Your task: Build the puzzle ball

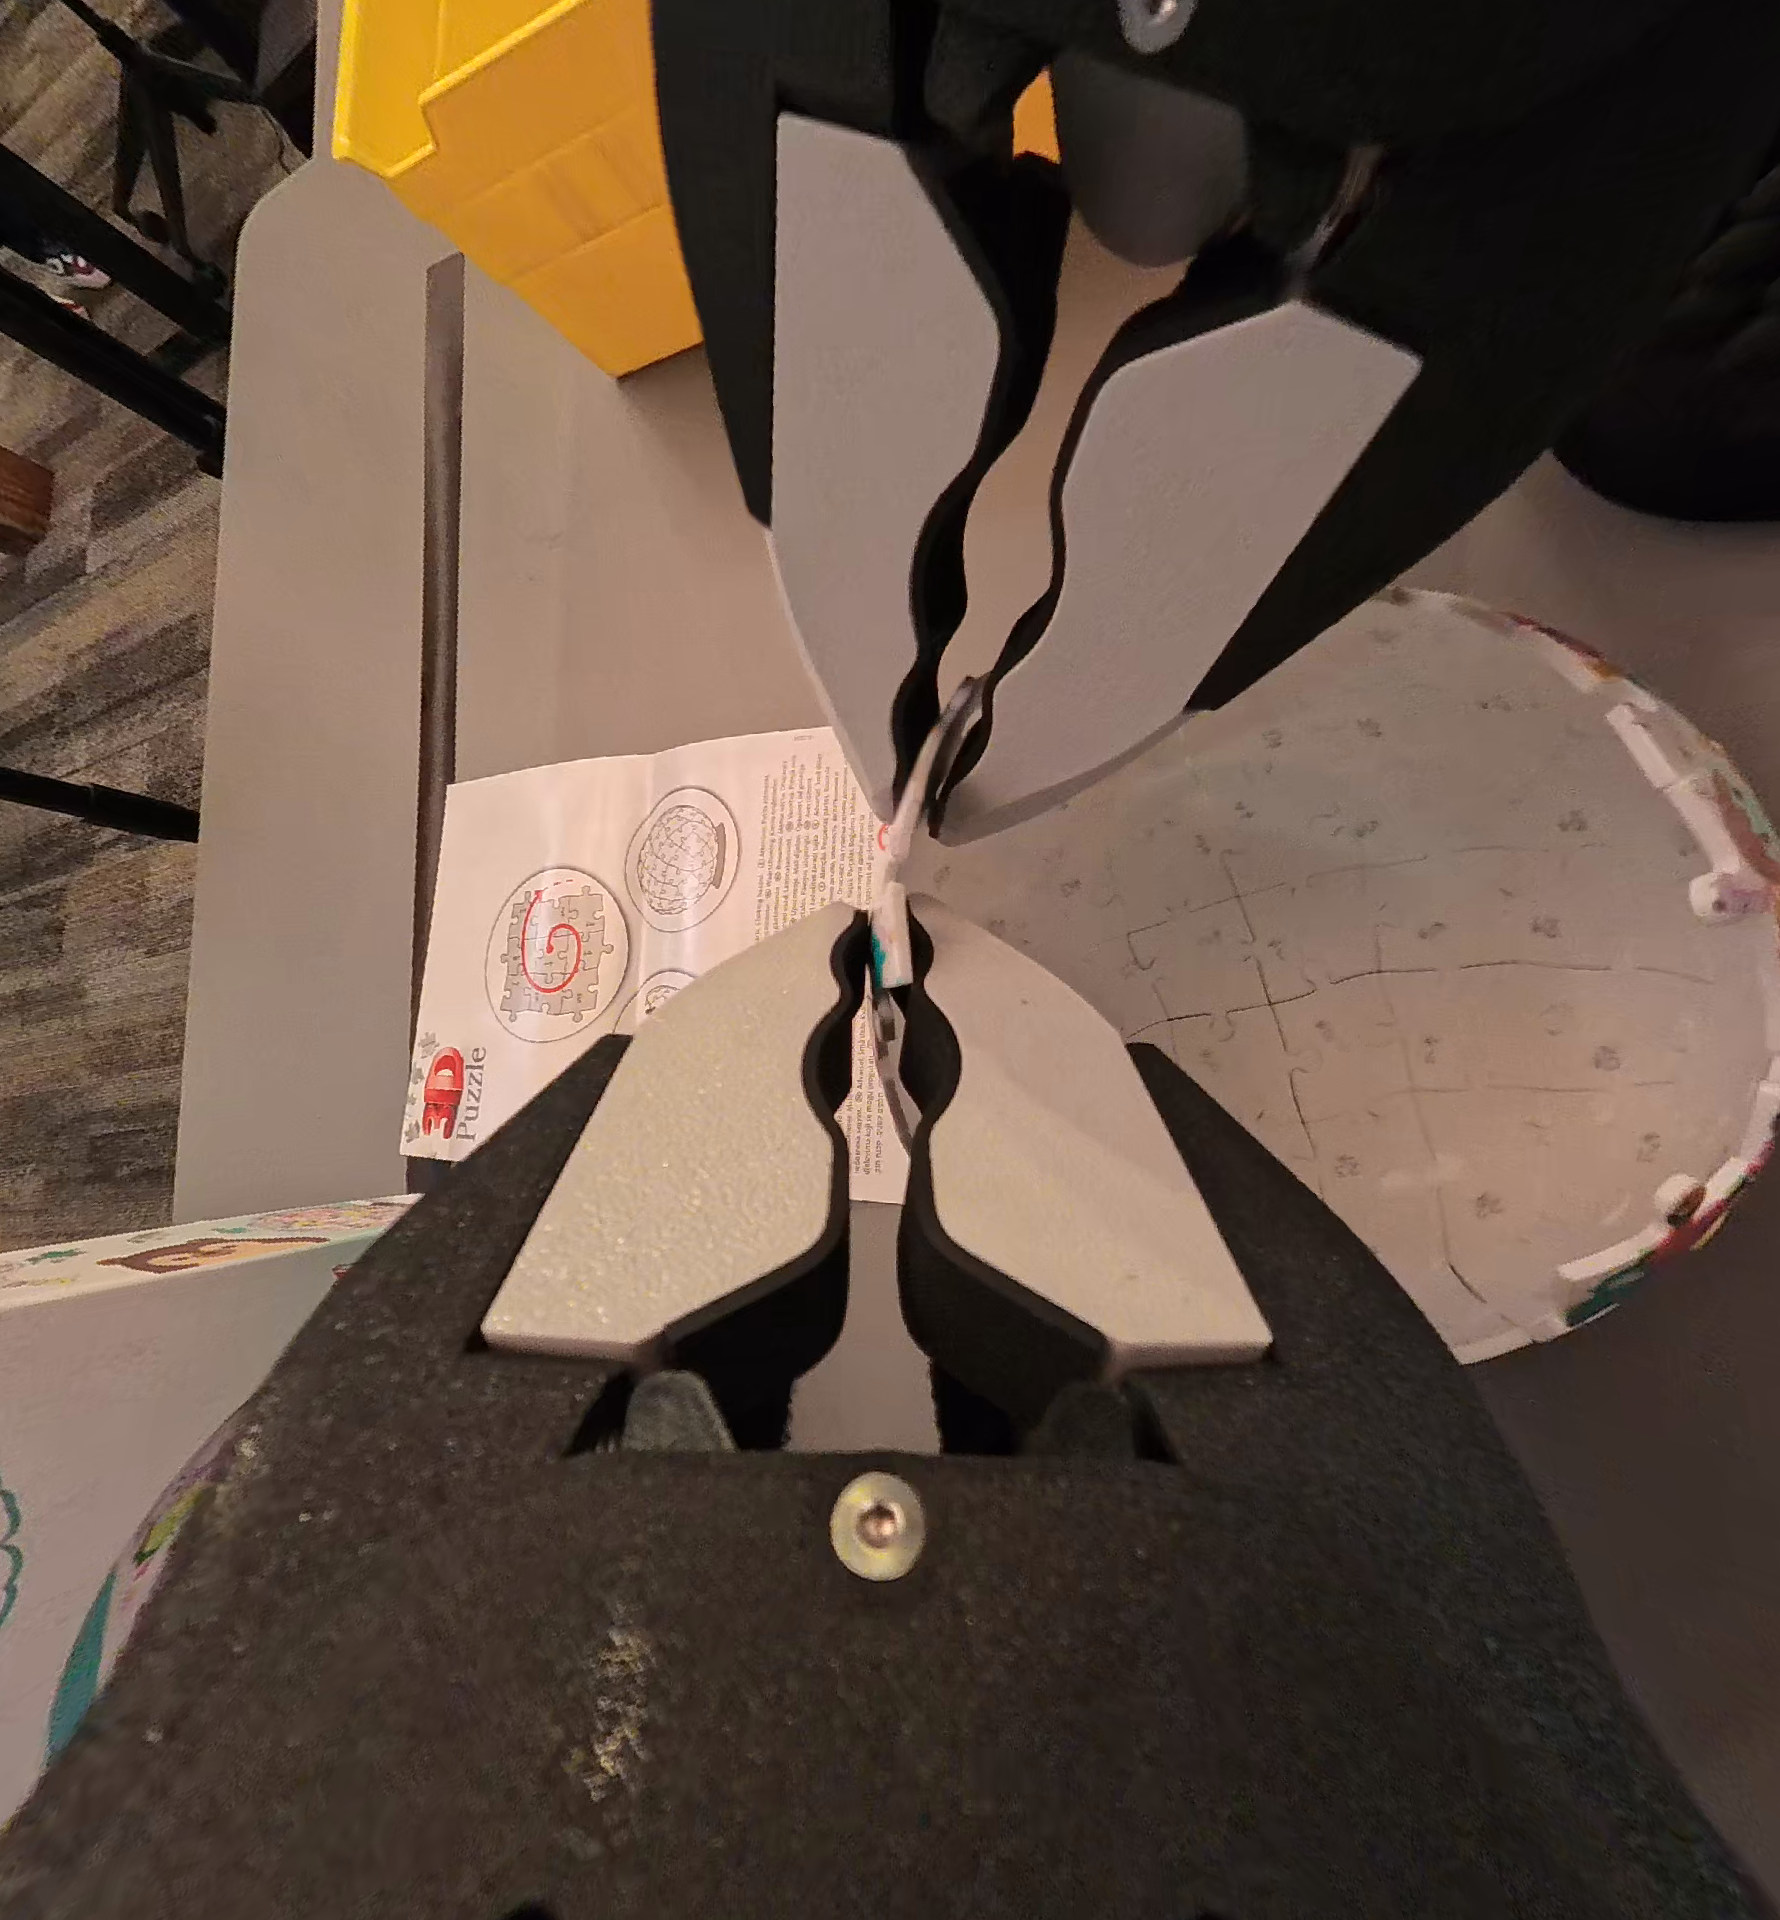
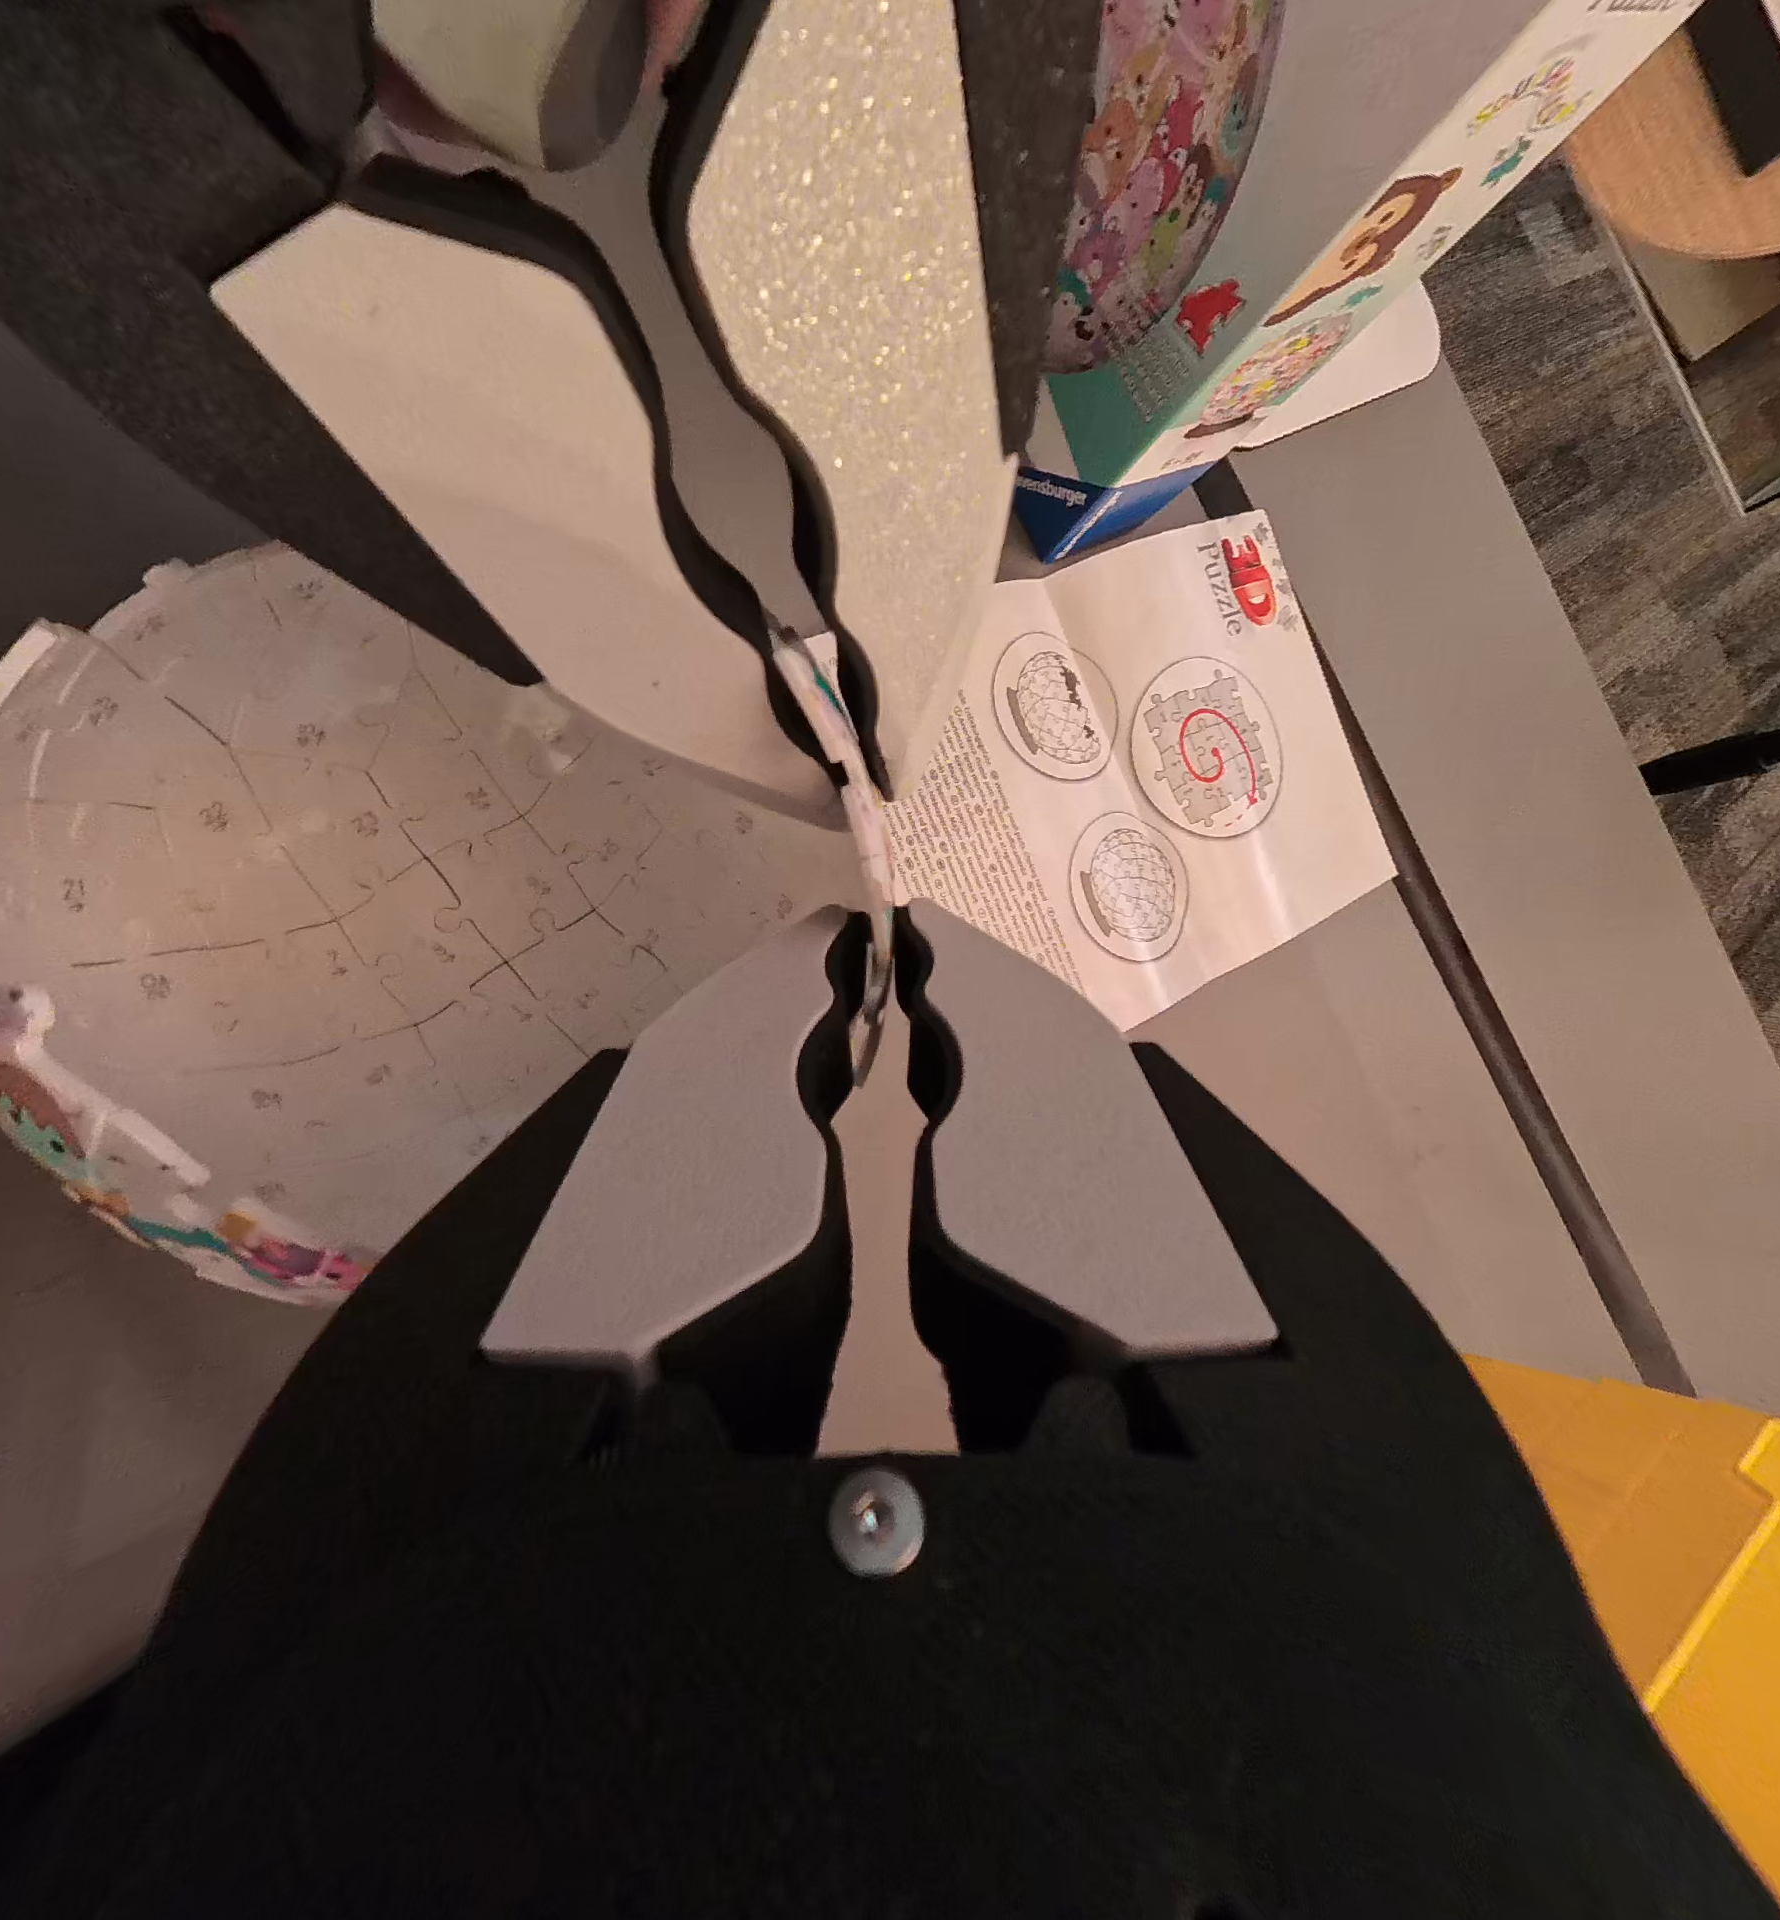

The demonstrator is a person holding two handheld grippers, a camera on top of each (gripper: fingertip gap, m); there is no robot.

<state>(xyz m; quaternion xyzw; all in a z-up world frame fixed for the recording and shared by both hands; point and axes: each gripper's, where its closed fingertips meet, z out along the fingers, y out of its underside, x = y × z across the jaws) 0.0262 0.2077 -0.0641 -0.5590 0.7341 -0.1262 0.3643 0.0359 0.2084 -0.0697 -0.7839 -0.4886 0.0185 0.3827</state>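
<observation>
My left gripper (image 1: 881,925) is shut on a thin puzzle piece (image 1: 894,961), seen edge-on with a teal rim. My right gripper (image 1: 912,821) comes in from above, tip to tip with it, shut on a second piece (image 1: 943,743). In the right wrist view my right gripper (image 2: 870,925) holds its piece (image 2: 870,1013), and the left gripper (image 2: 855,779) holds the other piece (image 2: 801,670). The two pieces meet edge to edge between the tips. The half-built puzzle ball (image 1: 1385,987) lies on the grey table with its white inside facing up; it also shows in the right wrist view (image 2: 242,914).
A folded instruction leaflet (image 1: 637,904) (image 2: 1177,779) lies on the table under the grippers. The puzzle box (image 2: 1281,260) (image 1: 86,1351) stands by the table edge. A yellow bin (image 1: 553,156) (image 2: 1696,1558) sits at the other end. Carpet floor lies beyond the edge. The grippers are tip to tip, or close to it.
</observation>
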